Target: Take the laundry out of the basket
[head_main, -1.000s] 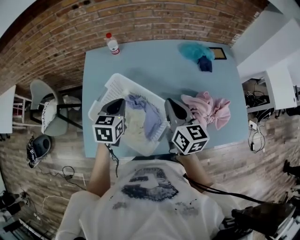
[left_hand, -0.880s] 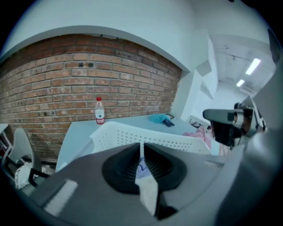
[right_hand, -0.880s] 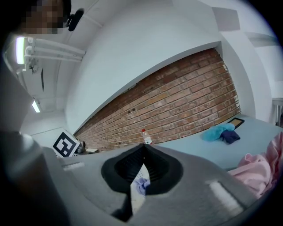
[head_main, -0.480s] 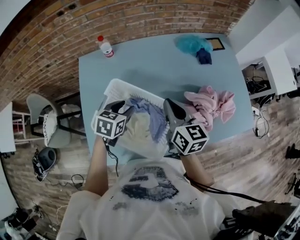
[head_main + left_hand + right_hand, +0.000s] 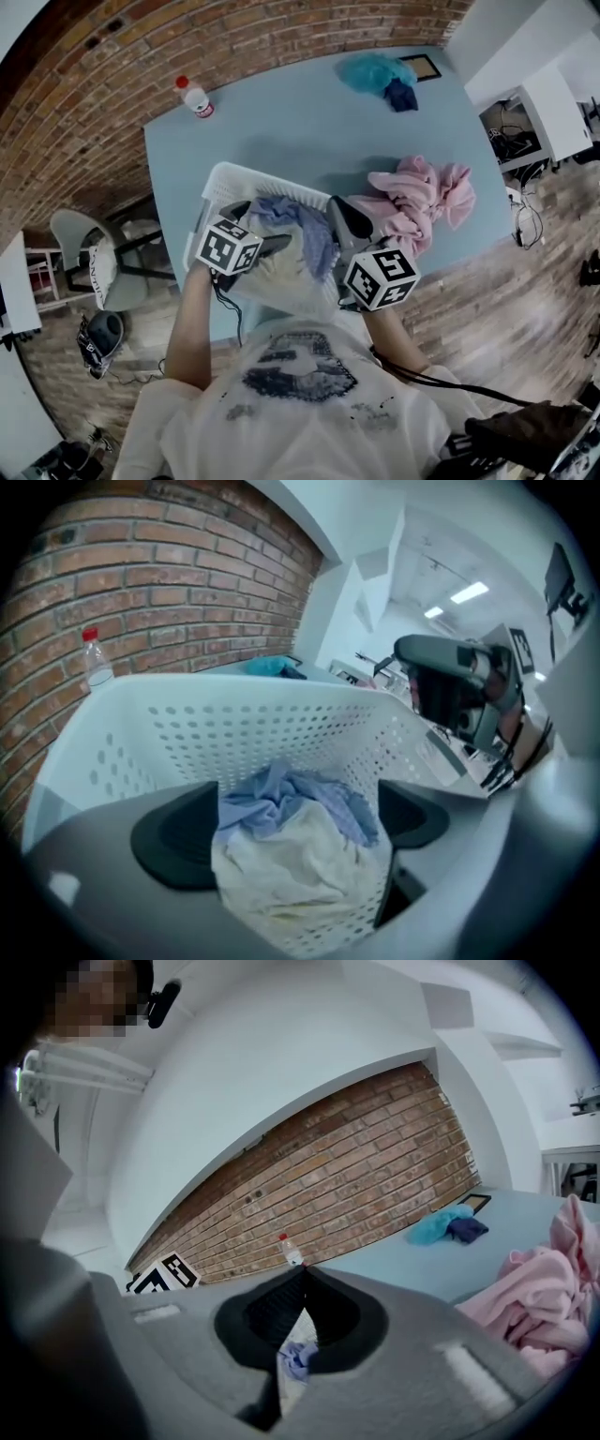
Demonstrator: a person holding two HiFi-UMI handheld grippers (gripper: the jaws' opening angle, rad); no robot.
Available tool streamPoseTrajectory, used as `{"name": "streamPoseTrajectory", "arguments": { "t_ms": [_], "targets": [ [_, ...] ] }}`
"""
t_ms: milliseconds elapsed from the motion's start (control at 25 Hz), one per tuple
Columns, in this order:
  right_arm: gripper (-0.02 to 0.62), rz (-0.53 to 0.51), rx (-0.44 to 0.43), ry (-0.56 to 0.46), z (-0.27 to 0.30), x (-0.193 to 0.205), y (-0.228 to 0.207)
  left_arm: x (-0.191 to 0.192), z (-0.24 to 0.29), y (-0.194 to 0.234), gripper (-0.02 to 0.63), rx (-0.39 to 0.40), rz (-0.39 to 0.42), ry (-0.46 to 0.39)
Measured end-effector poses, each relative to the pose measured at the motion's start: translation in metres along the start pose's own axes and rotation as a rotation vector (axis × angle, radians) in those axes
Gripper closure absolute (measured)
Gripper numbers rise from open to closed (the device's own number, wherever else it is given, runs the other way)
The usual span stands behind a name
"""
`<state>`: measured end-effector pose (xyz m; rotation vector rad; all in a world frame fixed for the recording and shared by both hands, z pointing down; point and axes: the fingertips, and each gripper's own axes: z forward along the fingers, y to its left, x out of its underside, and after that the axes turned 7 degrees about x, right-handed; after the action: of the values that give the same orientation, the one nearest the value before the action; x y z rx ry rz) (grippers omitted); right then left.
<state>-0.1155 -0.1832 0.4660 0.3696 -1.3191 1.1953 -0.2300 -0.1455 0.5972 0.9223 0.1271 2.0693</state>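
Observation:
A white perforated basket [image 5: 221, 180] stands at the near edge of the blue table [image 5: 281, 122]. In it lie a light blue cloth [image 5: 292, 217] and a cream cloth [image 5: 281, 267]. My left gripper [image 5: 277, 246] points down into the basket from the left. Its jaws have just been opening and now stand wide, with the cream cloth [image 5: 291, 869] and the blue cloth [image 5: 305, 799] between them, untouched by the pads. My right gripper [image 5: 339, 217] hovers over the basket's right rim, its fingertips together [image 5: 302, 1277] and nothing in them.
A pink heap of laundry [image 5: 422, 197] lies on the table right of the basket. Far back are a teal cloth [image 5: 373, 71], a navy cloth [image 5: 401, 95], a small frame [image 5: 424, 67] and a plastic bottle [image 5: 195, 97]. A chair [image 5: 80, 248] stands left of the table.
My left gripper has tipped downward and sunk into the basket, and its jaws have gone from shut to wide open. The right gripper has barely shifted.

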Motion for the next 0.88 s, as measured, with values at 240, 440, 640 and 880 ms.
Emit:
{"name": "streamPoseTrajectory", "arguments": {
  "t_ms": [240,440,640,880],
  "targets": [
    [0.597,0.007,-0.008,-0.021,-0.002,-0.003,0.003,0.014,0.02,-0.008,0.029,0.11,0.045,0.123],
    [0.597,0.033,0.005,-0.022,0.001,0.002,-0.003,0.034,0.041,0.015,0.031,0.078,0.085,0.249],
    [0.597,0.022,0.011,-0.029,0.002,-0.002,-0.008,0.048,0.056,0.035,0.031,0.054,0.089,0.332],
    [0.597,0.034,0.023,-0.024,0.006,-0.004,-0.014,0.064,0.073,0.044,0.031,0.072,0.076,0.385]
  ]
}}
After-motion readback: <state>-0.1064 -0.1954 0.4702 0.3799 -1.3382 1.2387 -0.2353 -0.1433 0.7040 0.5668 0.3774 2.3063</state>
